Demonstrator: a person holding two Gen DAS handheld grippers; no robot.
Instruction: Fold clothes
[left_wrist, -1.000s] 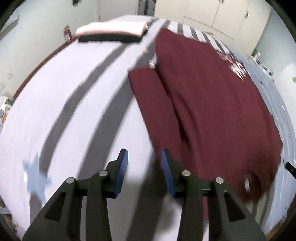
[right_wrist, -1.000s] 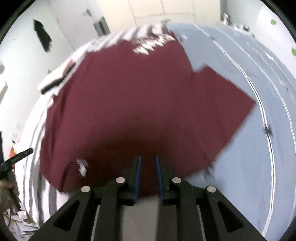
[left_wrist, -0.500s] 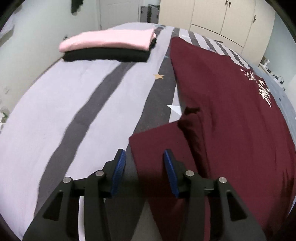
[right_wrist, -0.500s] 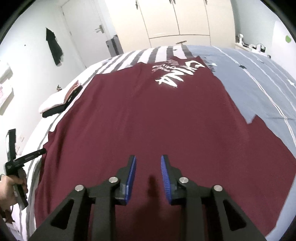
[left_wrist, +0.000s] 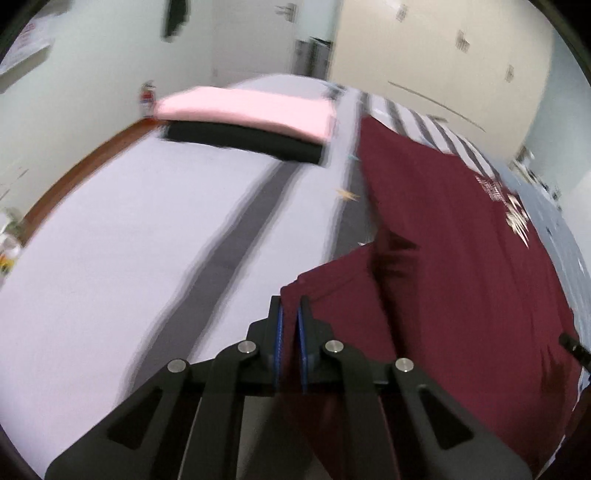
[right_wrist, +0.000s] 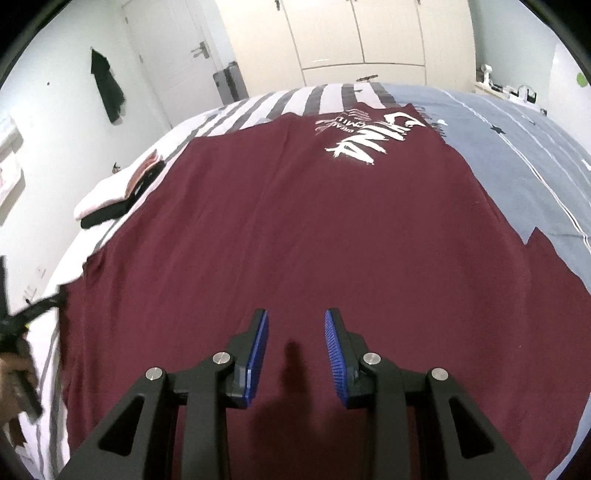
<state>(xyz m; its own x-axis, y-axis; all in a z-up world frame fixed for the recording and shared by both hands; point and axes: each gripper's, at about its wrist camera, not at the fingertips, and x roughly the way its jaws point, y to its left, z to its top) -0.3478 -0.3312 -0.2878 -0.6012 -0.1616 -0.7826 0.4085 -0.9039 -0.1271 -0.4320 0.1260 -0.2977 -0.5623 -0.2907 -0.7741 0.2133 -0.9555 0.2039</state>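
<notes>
Left wrist view: the left gripper (left_wrist: 289, 301) has its two blue-padded jaws pinched together on the edge of one sleeve (left_wrist: 332, 280) of the maroon T-shirt (left_wrist: 461, 258). The shirt lies spread on the bed (left_wrist: 110, 240), on the right side of this blurred picture, with white print (left_wrist: 515, 218) near its far end. The bedcover shows one broad dark stripe (left_wrist: 251, 229) running away from the gripper and a small gold star (left_wrist: 347, 194) beside the shirt. At the far end of the bed sits one stack of two folded garments: a pink one (left_wrist: 247, 110) on top of a black one (left_wrist: 240, 138).

Right wrist view: the right gripper (right_wrist: 295, 332) hangs over the near part of the shirt with its two jaws spread apart and nothing between them; its shadow falls on the fabric. The single maroon shirt fills most of the bed, lying flat, its white lettering at the far end. The second sleeve (right_wrist: 554, 266) sticks out to the right over the blue-grey cover. At the left edge, the other gripper and the hand (right_wrist: 11, 373) holding it appear blurred at the shirt's edge. The folded stack lies on the left. One dark garment (right_wrist: 107, 90) hangs on the wall, and one grey suitcase (right_wrist: 231, 86) stands by the door.
</notes>
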